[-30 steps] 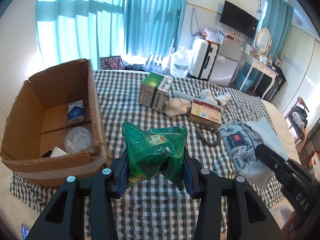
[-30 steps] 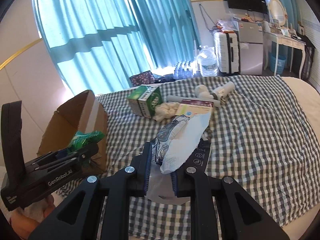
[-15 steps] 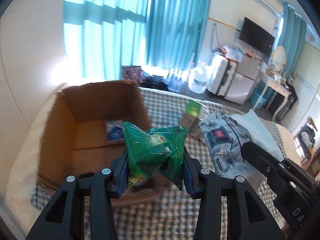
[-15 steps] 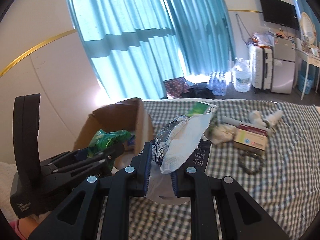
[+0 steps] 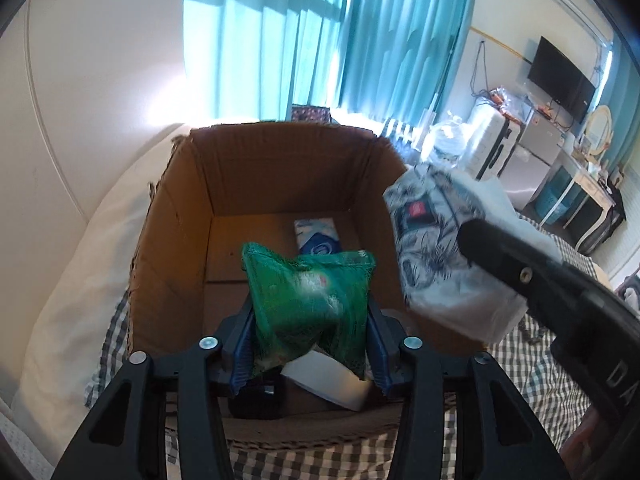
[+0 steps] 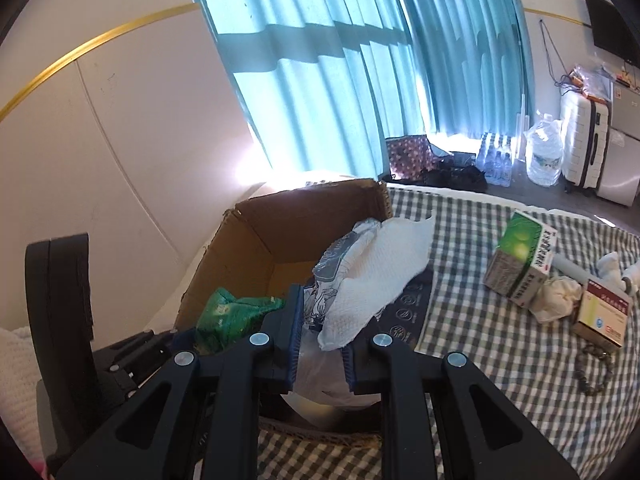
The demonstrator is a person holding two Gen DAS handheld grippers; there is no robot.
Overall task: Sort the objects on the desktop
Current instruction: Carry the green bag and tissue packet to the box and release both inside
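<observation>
**Jaws over the box: left parting round a green packet, right clamped on a tissue pack**

Left jaws: opening at this moment, the green packet [image 5: 308, 304] between them. The packet is blurred in the left wrist view, so whether the blue pads [image 5: 242, 354] still press on its sides cannot be told with certainty; it appears to stand loose, tilted, between them. The left gripper [image 5: 308, 344] hangs above the open cardboard box [image 5: 280, 168], pointing down into it.

Right jaws: set narrow and pinching the patterned tissue pack [image 6: 344, 264] near its lower end; a white sheet [image 6: 380, 276] sticks out of the pack's top. The right gripper [image 6: 320, 354] holds the pack over the box's near right corner. In the left wrist view the same pack [image 5: 432, 248] shows just beside the right wall of the box, above the rim.

Inside the box: a blue-and-white pouch [image 5: 318, 236] lies on the floor towards the back wall, and a white flat item [image 5: 328, 380] lies near the front wall, under the green packet.

Outside the box, on the checked cloth [image 6: 480, 360]: a green carton [image 6: 520, 260], a crumpled white cloth [image 6: 556, 298] touching it, a cream carton [image 6: 604, 312] just beside that, and a bead bracelet [image 6: 596, 368] nearer the camera. All lie well apart from the box.
</observation>
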